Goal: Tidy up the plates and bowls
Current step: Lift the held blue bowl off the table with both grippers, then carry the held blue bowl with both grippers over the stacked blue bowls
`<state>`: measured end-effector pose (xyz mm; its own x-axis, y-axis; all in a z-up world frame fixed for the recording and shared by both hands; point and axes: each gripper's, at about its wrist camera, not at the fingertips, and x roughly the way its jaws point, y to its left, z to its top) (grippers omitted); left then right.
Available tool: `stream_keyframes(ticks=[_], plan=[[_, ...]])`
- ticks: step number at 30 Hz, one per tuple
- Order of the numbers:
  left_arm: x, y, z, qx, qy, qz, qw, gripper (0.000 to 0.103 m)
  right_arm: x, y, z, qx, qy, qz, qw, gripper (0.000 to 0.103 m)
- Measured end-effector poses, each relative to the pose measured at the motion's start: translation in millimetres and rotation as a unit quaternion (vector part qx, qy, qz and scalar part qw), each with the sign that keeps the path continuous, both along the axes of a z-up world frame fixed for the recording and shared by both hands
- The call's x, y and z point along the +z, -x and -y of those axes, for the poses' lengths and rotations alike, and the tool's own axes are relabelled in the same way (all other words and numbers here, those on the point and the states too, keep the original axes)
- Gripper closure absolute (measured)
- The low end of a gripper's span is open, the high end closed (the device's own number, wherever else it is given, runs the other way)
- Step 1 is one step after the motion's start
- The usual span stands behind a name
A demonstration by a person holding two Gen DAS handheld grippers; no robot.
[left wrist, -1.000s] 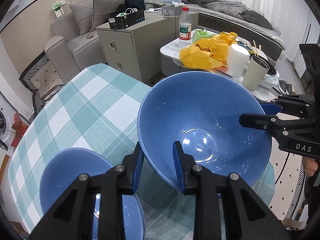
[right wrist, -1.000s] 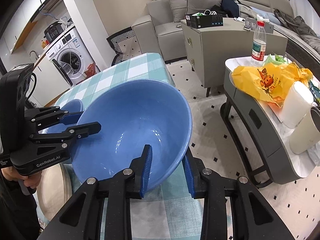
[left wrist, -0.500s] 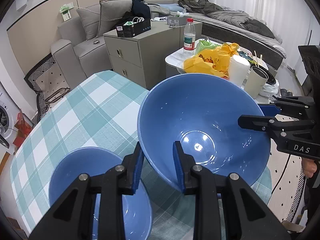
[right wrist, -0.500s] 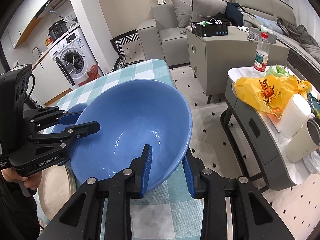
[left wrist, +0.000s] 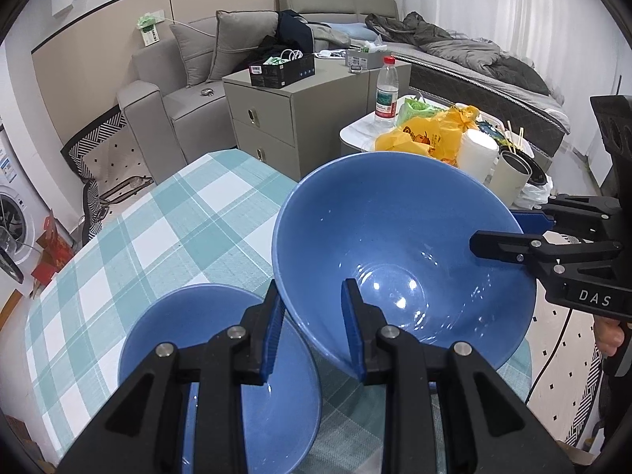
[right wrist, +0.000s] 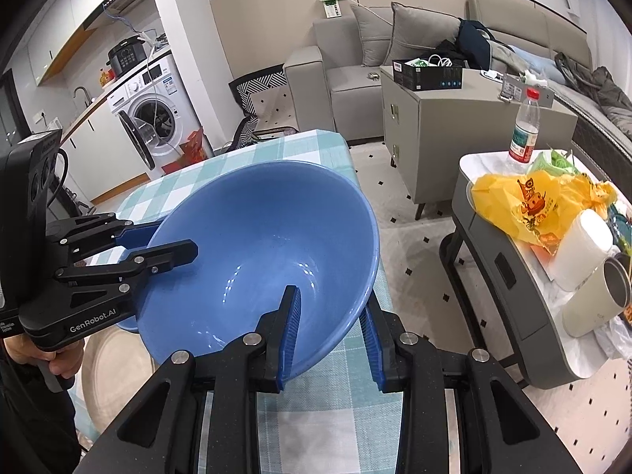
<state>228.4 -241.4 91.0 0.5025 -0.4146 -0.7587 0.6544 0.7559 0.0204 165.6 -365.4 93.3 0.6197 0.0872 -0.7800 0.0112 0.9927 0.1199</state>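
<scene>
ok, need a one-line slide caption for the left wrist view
Both grippers, left and right, clamp opposite rims of a large blue bowl above a smaller blue bowl on the checked tablecloth.

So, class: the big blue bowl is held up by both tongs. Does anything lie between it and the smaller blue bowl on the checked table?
Nothing visible does. The big blue bowl hangs in the left tongs and right tongs, with open air down to the smaller blue bowl, which shows empty.
</scene>
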Motion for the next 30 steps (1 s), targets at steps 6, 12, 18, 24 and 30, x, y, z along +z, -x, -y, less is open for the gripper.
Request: stream_keyframes(ticks=[6,12,18,24,30], plan=[[6,4,-11,0.009,0.010,0.007,0.9999,0.076,10,1,-10,0.007,0.006,0.010,1.000,0.071],[13,8,-21,0.020,0.018,0.014,0.9995,0.076,19,2,-20,0.016,0.009,0.018,1.000,0.071],[20,12,-34,0.034,0.027,0.025,0.9988,0.076,29,3,-33,0.028,0.015,0.026,0.999,0.071],[25,16,-47,0.047,0.031,0.035,0.9978,0.076,36,1,-46,0.039,0.019,0.029,0.999,0.071],[24,18,-63,0.065,0.037,0.038,0.9965,0.076,39,-1,-63,0.053,0.023,0.032,0.998,0.071]])
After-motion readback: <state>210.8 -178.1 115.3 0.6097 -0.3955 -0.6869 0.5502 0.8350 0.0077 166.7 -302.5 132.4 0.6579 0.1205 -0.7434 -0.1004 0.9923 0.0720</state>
